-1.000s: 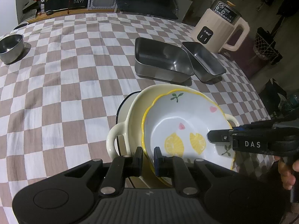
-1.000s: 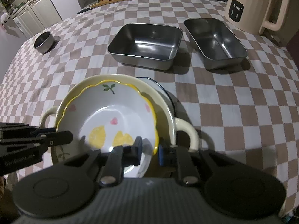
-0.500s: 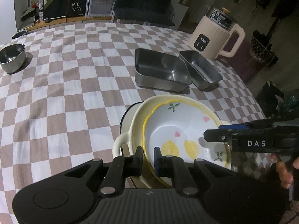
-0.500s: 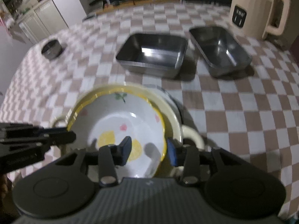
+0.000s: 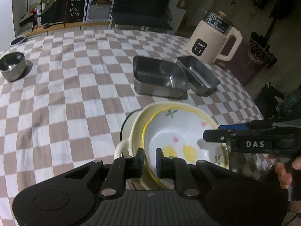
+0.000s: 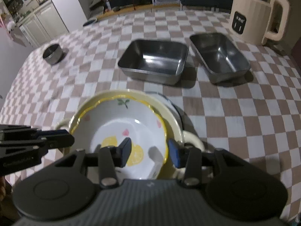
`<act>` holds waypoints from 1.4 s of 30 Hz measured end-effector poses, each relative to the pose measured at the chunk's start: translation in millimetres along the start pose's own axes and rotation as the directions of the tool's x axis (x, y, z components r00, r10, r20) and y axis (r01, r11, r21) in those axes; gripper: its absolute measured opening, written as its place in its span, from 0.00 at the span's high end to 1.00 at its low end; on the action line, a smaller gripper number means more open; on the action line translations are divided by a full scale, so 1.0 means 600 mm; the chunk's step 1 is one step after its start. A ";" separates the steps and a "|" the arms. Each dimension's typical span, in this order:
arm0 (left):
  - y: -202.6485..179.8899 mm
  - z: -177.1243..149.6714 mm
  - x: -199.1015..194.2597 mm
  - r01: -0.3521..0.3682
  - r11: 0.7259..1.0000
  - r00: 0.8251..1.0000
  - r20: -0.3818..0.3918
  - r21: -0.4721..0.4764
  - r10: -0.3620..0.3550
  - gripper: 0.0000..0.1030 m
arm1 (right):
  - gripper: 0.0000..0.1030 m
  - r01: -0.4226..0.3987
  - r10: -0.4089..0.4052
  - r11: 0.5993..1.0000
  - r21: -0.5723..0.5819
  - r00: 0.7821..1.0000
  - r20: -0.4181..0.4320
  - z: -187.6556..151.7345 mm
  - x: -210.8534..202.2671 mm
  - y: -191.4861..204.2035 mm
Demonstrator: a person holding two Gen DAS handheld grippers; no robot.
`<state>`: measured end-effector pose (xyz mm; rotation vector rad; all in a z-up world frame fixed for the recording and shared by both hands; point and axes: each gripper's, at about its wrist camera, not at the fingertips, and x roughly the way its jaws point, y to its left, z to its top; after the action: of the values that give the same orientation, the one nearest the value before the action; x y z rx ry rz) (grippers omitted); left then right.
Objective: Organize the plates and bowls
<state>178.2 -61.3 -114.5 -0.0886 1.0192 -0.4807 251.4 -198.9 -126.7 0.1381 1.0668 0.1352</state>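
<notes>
Release underway: right tool (image 6: 148, 152) has just spread, straddling the white lemon-print bowl's (image 6: 120, 131) rim untouched; bowl nested in cream handled dish (image 5: 135, 131), left tool (image 5: 149, 159) pinching its near rim.

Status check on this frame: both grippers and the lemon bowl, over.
Left gripper shut on white lemon-print bowl rim. Right gripper jaws just opened, straddling opposite rim, pads clear. Bowl nested in cream two-handled dish. Nothing in the way.
</notes>
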 end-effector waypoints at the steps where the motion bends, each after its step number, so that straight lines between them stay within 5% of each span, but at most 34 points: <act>1: -0.001 0.004 -0.004 -0.001 1.000 1.000 0.011 0.000 0.001 0.85 | 0.51 -0.009 0.009 1.000 0.008 1.000 0.025 0.002 -0.007 -0.002; 8: -0.005 0.031 -0.017 -0.005 1.000 0.997 0.078 0.013 0.004 0.53 | 0.26 -0.017 0.008 0.998 0.054 0.986 0.166 0.015 -0.038 -0.025; 12: 0.003 0.041 -0.011 -0.037 0.999 0.994 0.108 0.016 0.035 0.23 | 0.00 -0.022 -0.006 0.993 0.115 0.971 0.239 0.027 -0.041 -0.044; 16: 0.017 0.052 -0.004 -0.039 0.999 0.989 0.146 -0.005 0.039 0.01 | 0.00 -0.053 -0.008 0.979 0.196 0.954 0.300 0.040 -0.037 -0.059; 27: 0.034 0.107 0.042 -0.133 0.991 0.976 0.178 0.013 0.128 0.00 | 0.01 -0.069 -0.018 0.946 0.318 0.964 0.264 0.093 0.026 -0.097; 33: 0.041 0.147 0.091 -0.136 0.991 0.986 0.094 0.003 0.135 0.01 | 0.35 -0.098 0.035 0.927 0.363 0.984 0.174 0.108 0.074 -0.126; 39: 0.049 0.177 0.136 -0.073 0.997 0.996 0.056 -0.037 0.075 0.25 | 0.51 -0.152 0.088 0.913 0.379 0.980 0.180 0.117 0.094 -0.137; 42: 0.053 0.189 0.153 -0.050 0.997 0.997 0.051 -0.060 0.053 0.28 | 0.55 -0.145 0.088 0.920 0.365 0.982 0.167 0.122 0.106 -0.133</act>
<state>323.5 -88.9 -136.8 -0.1263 0.9821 -0.4002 349.6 -269.6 -160.7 0.5526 0.9270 0.0253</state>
